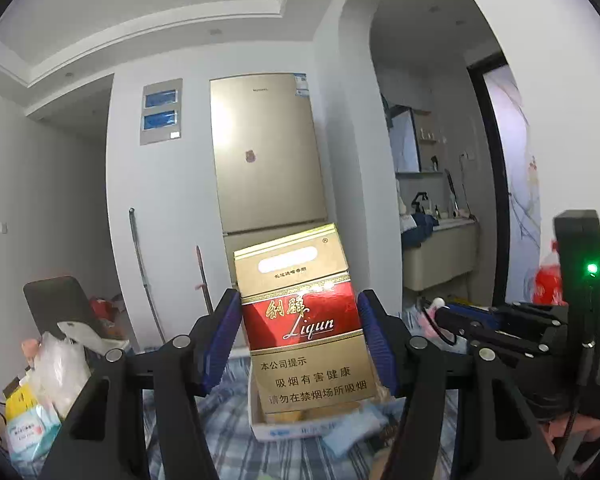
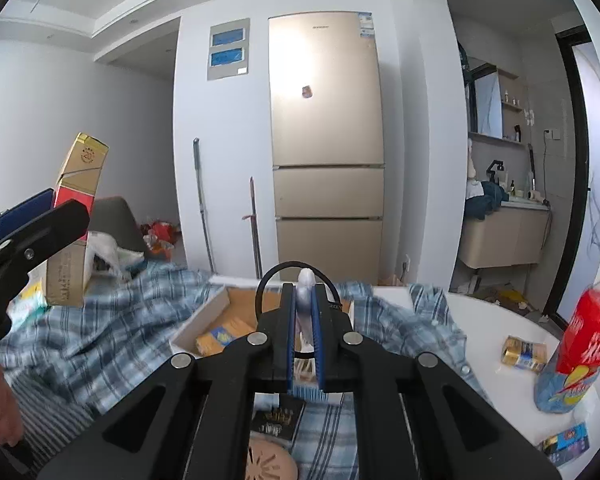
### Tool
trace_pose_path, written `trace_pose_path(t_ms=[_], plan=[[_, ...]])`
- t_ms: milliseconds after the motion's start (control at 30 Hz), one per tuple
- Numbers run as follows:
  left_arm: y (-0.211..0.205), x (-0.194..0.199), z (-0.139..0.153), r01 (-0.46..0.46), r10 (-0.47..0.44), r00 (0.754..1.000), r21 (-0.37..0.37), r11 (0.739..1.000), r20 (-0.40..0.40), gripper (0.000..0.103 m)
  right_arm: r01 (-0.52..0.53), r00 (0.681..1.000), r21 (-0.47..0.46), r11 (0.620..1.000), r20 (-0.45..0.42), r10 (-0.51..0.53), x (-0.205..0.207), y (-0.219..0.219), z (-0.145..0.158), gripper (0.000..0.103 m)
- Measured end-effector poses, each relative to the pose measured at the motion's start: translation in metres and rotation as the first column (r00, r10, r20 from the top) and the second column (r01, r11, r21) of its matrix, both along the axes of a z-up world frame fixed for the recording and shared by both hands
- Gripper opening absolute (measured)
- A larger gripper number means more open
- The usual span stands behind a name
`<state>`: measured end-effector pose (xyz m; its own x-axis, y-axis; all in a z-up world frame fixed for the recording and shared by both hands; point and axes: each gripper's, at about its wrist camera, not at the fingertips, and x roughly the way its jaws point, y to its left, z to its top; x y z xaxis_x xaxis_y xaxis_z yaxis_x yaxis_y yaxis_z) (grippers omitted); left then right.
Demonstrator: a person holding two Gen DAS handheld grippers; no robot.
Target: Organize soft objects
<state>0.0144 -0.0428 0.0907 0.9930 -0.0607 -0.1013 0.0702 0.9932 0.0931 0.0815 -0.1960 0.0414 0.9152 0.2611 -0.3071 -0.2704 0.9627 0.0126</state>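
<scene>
While both grippers are loaded and lifted clear of the table, sorting looks mid-way, nothing placed from this pair yet. Left gripper (image 1: 298, 338) has its blue pads clamped on a red-and-gold cigarette carton (image 1: 300, 320), held upright in the air above the cardboard box (image 2: 204, 320). Right gripper (image 2: 305, 316) has its jaws pressed together on a thin pale soft item (image 2: 306, 280) with a black cord loop (image 2: 260, 284) around it; what it is exactly, cannot tell.

The open cardboard box sits on the plaid cloth (image 2: 100, 340) and holds a few yellow packets (image 2: 220, 338); room left in it. At far left a black bin (image 1: 80, 412) is stuffed with tissue packs (image 1: 30, 436) and plastic bags.

Still loose on the white table (image 2: 480, 320): a gold packet (image 2: 524, 354), a red-label bottle (image 2: 588, 340), a small blue packet (image 2: 568, 442). Judging by that, several items remain to sort.
</scene>
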Motion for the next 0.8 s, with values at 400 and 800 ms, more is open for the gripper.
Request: trace_pose_path(t_ms=[400, 800], plan=[[0.007, 0.072, 0.051, -0.015, 0.019, 0.998, -0.068, 0.998, 0.060, 0.062, 0.017, 0.994, 0.031, 0.999, 0.107, -0.020, 0.054, 0.020, 0.061, 0.007], [0.028, 0.151, -0.004, -0.031, 0.023, 0.989, -0.048, 0.998, -0.143, 0.062, 0.028, 0.999, 0.013, 1.000, -0.044, -0.028, 0.119, 0.027, 0.008, 0.007]])
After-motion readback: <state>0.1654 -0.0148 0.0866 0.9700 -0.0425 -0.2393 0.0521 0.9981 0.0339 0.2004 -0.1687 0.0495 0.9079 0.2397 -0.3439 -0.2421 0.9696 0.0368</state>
